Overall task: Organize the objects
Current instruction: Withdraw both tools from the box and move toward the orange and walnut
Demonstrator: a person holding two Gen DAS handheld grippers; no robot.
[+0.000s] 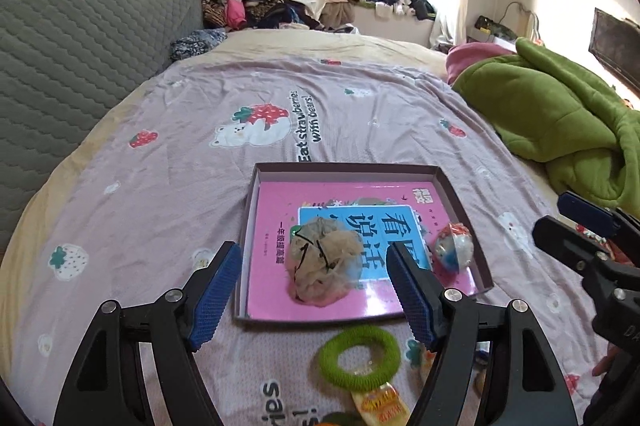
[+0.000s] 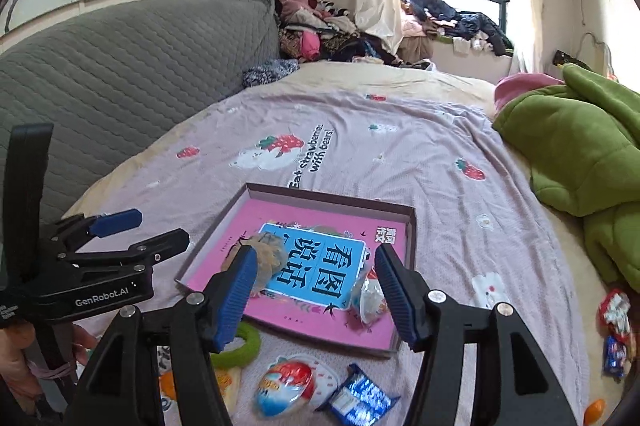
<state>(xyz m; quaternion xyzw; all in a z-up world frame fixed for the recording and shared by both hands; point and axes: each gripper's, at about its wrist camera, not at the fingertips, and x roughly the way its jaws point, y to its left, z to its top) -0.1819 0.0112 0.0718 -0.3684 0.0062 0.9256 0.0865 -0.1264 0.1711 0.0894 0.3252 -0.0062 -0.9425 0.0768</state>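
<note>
On the bed: a shallow box [image 1: 460,202] lies on the printed sheet [image 1: 200,98] with a pink book [image 1: 276,210] flat inside it.
Already in the box: a beige mesh pouf [image 1: 326,260] sits on the book, and a wrapped toy egg [image 1: 454,252] rests by the box's right wall.
Left gripper [image 1: 316,292]: your jaws are spread and empty, held above the box's near edge.
Right gripper [image 2: 316,292]: also spread and holding nothing, above the near right corner.
Loose items: a green hair ring [image 1: 360,354] lies just outside the box's near wall; a second toy egg [image 2: 286,384] and a blue snack packet [image 2: 358,400] lie beside each other nearer you.
Next pick, likely: the green ring, closest to your left gripper.
How to do it well: come down with one finger inside the ring and one outside, pinch the band, lift clear of the wall, then set it on a bare patch of the book.
Watch for: the yellow packet [image 1: 380,404] touching the ring; it may drag along.
</note>
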